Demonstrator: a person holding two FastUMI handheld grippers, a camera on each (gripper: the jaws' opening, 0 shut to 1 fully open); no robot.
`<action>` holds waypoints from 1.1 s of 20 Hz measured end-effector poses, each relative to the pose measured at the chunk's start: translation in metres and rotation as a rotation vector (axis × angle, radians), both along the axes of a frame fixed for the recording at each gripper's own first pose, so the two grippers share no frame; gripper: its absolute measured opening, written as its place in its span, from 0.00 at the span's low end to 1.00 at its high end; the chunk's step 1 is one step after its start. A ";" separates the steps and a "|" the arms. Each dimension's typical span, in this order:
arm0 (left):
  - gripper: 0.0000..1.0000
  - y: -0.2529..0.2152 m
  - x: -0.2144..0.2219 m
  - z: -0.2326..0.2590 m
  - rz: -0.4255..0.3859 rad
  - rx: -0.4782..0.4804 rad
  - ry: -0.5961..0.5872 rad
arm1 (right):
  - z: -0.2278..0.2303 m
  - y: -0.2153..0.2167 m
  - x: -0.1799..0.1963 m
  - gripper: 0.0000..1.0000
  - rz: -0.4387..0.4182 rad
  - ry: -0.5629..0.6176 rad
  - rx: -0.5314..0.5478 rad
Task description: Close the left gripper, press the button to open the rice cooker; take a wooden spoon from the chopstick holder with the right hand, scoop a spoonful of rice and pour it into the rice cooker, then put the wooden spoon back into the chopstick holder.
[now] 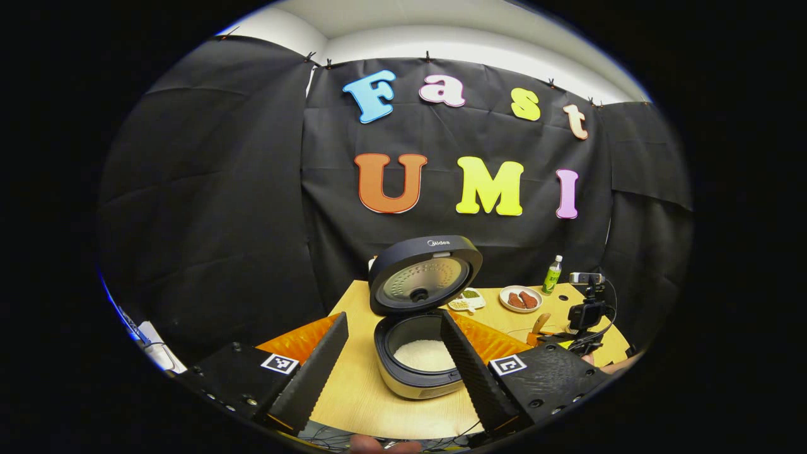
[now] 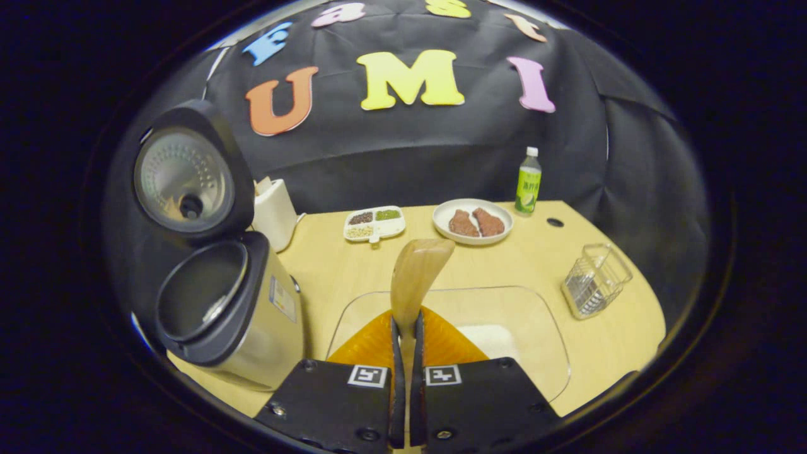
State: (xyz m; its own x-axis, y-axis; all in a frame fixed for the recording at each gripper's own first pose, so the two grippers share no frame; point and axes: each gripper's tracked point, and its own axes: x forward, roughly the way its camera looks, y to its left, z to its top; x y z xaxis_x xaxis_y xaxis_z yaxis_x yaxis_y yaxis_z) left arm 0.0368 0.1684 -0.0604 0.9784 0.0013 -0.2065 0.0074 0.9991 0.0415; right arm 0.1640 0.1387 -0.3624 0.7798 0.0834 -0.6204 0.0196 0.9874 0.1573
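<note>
Gripping smooth curved wooden spoon (image 2: 413,277), right gripper (image 2: 406,340).

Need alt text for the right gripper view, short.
The right tongs grip a wooden spoon upright over a clear tray holding rice. An open rice cooker stands to the left on the wooden table; a wire holder sits to the right.

The left gripper (image 1: 394,353), at the bottom of the left gripper view, has two long ribbed fingers (image 1: 312,372) on matte blocks studded with small screws, each block bearing a square black-and-white marker. The right gripper (image 2: 406,353), at the bottom centre of the right gripper view, has the same screwed blocks and paired markers.
</note>
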 end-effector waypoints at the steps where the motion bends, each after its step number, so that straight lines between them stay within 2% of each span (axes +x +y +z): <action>1: 0.95 0.001 0.000 -0.001 0.003 -0.002 0.000 | 0.003 0.001 -0.001 0.08 -0.018 0.015 0.060; 5: 0.95 -0.001 0.001 -0.003 0.004 -0.008 0.008 | 0.008 -0.003 0.001 0.08 -0.097 0.069 0.285; 10: 0.95 -0.016 0.004 -0.003 -0.023 0.004 0.015 | -0.002 -0.044 -0.001 0.09 -0.267 0.112 0.566; 14: 0.95 -0.034 0.009 -0.004 -0.052 0.010 0.013 | 0.004 -0.076 -0.008 0.08 -0.340 0.089 0.699; 18: 0.95 -0.047 0.010 -0.004 -0.069 -0.010 0.002 | 0.049 -0.090 -0.016 0.08 -0.365 0.040 0.771; 20: 0.95 -0.048 0.009 -0.004 -0.066 -0.011 -0.010 | 0.080 -0.080 -0.016 0.08 -0.325 0.013 0.766; 22: 0.95 -0.043 0.005 -0.004 -0.053 -0.003 -0.021 | 0.115 -0.055 -0.013 0.08 -0.247 -0.014 0.767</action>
